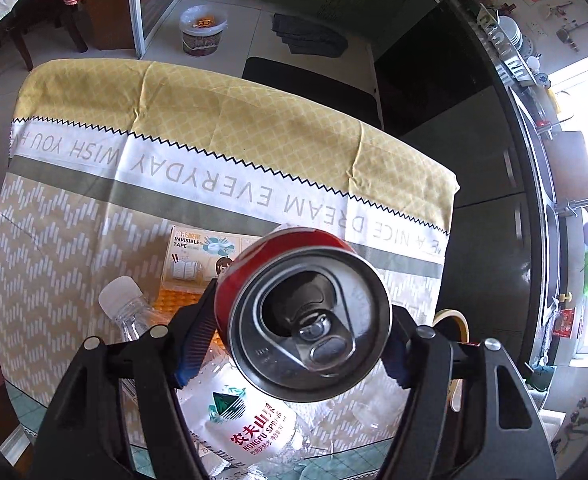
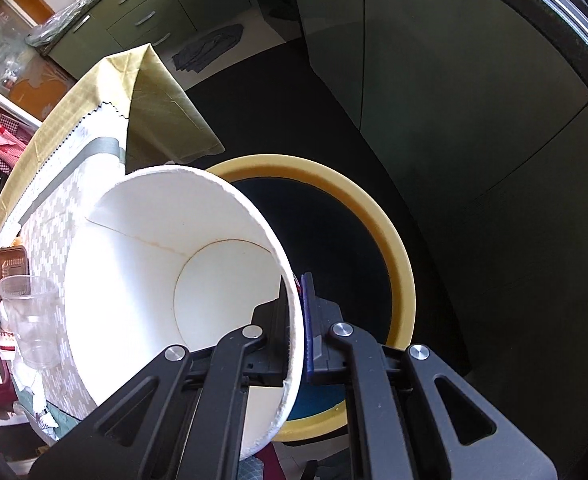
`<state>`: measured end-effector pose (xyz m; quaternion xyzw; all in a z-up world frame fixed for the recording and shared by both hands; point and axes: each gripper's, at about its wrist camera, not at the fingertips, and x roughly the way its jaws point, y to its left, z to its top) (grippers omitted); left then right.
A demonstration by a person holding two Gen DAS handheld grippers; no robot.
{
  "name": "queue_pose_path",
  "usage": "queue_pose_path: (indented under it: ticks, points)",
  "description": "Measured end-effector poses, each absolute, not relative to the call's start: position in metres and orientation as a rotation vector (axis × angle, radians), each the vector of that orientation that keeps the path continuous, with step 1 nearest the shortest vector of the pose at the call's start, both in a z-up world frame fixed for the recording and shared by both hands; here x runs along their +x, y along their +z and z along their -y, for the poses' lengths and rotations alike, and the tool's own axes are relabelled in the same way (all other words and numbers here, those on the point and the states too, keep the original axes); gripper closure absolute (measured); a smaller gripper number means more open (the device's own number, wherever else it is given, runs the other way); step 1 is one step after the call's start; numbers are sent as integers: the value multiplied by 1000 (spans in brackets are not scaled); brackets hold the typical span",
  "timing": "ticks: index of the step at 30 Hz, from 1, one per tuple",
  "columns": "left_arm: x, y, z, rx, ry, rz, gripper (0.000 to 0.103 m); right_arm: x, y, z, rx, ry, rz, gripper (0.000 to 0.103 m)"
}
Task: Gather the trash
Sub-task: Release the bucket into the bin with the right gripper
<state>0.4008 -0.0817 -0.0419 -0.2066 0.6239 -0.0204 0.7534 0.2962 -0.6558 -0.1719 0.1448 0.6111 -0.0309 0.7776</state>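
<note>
A red drink can (image 1: pixel 289 244) with its silver opened top facing the camera sits tilted between the fingers of my left gripper (image 1: pixel 300 332). The blue pads press on its sides, and it hangs above the table. My right gripper (image 2: pixel 295 292) is shut on the rim wall of a white paper cup (image 2: pixel 165 264), one finger inside and one outside. The empty cup hangs on its side beside the table's edge. Just behind it is a round yellow-rimmed bin (image 2: pixel 398 248) with a dark inside.
On the patterned tablecloth (image 1: pixel 173 140) lie a crushed water bottle (image 1: pixel 245 420), an invisible-tape box (image 1: pixel 201 252), a clear plastic cup (image 2: pixel 29 320) and a brown lidded container (image 2: pixel 10 266). A lined bucket (image 1: pixel 203 30) stands on the floor beyond. Dark cabinets (image 2: pixel 454 120) are close on the right.
</note>
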Motion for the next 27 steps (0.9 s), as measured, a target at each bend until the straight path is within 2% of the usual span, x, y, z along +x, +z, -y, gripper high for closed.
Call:
queue_pose_path:
  ticks: [3, 5, 6, 7, 8, 17, 27]
  points:
    - [400, -45, 83, -442, -46, -1370, 37, 294, -183, 657, 308, -84, -1338, 97]
    - [401, -46, 85, -429, -54, -1372, 37, 292, -188, 658, 311, -86, -1343, 92]
    - [401, -46, 87, -424, -58, -1374, 37, 289, -191, 658, 316, -83, -1345, 77]
    - [401, -46, 88, -419, -62, -1375, 37, 290, -192, 659, 322, -89, -1340, 54]
    - [401, -45, 89, -410, -66, -1374, 37, 289, -191, 660, 322, -98, -1328, 49]
    - [392, -25, 107, -348, -131, -1359, 38, 269, -154, 651, 349, -25, -1251, 48]
    - [367, 5, 147, -257, -237, -1345, 38, 237, -143, 633, 348, 50, -1236, 48]
